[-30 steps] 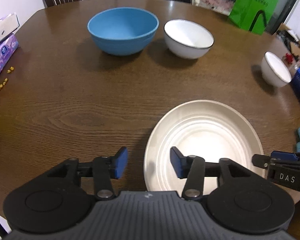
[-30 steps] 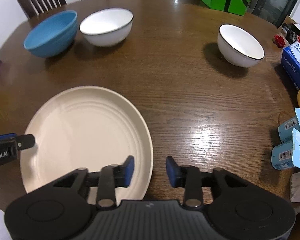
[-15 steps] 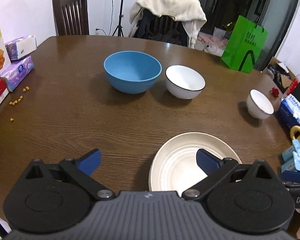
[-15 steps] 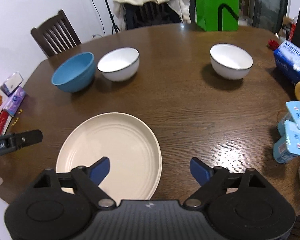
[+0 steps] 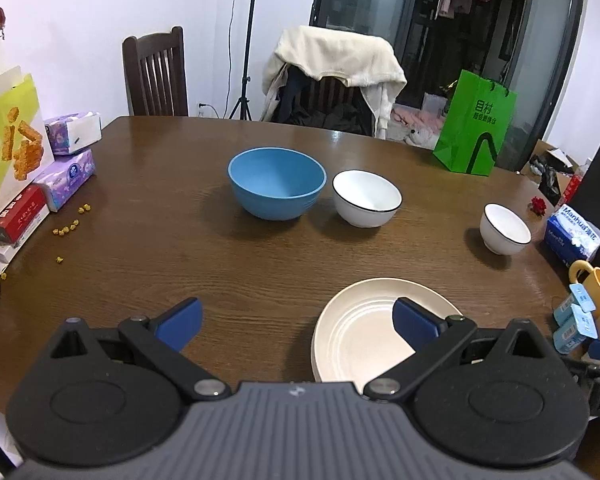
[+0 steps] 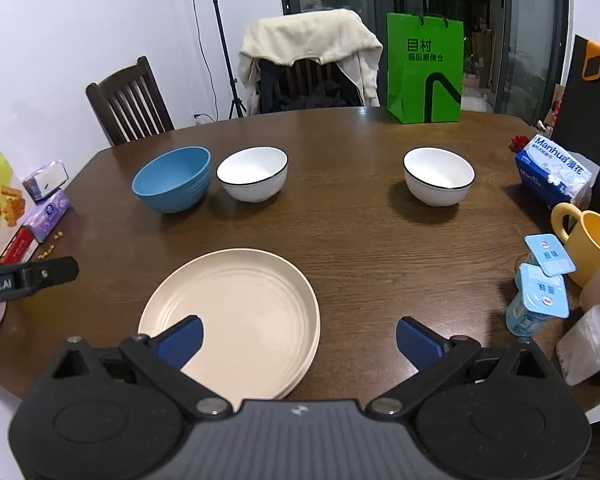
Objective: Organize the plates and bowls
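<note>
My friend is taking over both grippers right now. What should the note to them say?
Left gripper: open, empty. Right gripper: jaws opening, nothing between them.
Cream plate lies flat at the near edge of the table.
Blue bowl and a white bowl sit side by side at the far left; the second white bowl stands alone at the right.
Done: nothing stacked yet.
Left: gather the bowls and plate together.

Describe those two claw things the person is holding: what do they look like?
Both match: the left gripper and right gripper have grey ribbed bodies, two round black discs, black jointed arms with silver pivots, and blue-padded fingers. The left one's side carries white lettering ending "Robot.AI". No cables show.
</note>
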The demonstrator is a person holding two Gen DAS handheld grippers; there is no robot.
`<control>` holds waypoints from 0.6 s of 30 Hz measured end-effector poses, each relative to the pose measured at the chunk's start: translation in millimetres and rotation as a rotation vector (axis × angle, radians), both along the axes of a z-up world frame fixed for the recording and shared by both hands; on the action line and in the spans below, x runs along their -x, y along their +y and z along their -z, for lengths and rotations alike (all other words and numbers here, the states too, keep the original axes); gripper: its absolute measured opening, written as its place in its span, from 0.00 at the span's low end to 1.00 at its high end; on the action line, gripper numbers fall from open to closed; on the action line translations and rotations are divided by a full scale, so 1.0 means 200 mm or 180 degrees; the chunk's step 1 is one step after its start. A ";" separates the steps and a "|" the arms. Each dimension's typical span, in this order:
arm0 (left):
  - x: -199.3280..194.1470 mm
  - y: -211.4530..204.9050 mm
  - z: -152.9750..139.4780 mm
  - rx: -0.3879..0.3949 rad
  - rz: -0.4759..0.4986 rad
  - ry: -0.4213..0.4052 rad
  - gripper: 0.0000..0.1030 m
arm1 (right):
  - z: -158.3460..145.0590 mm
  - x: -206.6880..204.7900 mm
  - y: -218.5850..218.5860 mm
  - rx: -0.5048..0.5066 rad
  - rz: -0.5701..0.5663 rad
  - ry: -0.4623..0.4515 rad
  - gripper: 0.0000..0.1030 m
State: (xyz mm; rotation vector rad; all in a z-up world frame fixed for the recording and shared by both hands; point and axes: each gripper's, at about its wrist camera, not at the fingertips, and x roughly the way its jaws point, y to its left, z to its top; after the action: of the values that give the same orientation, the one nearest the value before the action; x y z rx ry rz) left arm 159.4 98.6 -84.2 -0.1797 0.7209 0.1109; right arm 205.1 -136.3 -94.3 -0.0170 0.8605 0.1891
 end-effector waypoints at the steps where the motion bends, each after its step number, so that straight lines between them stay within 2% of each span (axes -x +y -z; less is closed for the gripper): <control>1: 0.02 0.00 -0.01 -0.0015 0.0003 -0.0007 1.00 | 0.00 0.02 0.00 0.0001 0.0000 -0.0007 1.00; 7: 0.07 -0.01 -0.03 -0.0045 0.0004 -0.0025 1.00 | -0.01 0.09 -0.05 -0.0026 0.0055 -0.0015 1.00; 18: 0.04 0.00 -0.08 -0.0036 0.0076 -0.0071 1.00 | -0.09 0.11 -0.06 0.0027 0.0216 -0.0138 1.00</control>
State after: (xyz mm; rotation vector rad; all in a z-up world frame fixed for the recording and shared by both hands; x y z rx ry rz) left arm 151.6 99.0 -68.9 -0.1614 0.6999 0.0902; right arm 184.0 -147.4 -75.9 0.0003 0.8175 0.1209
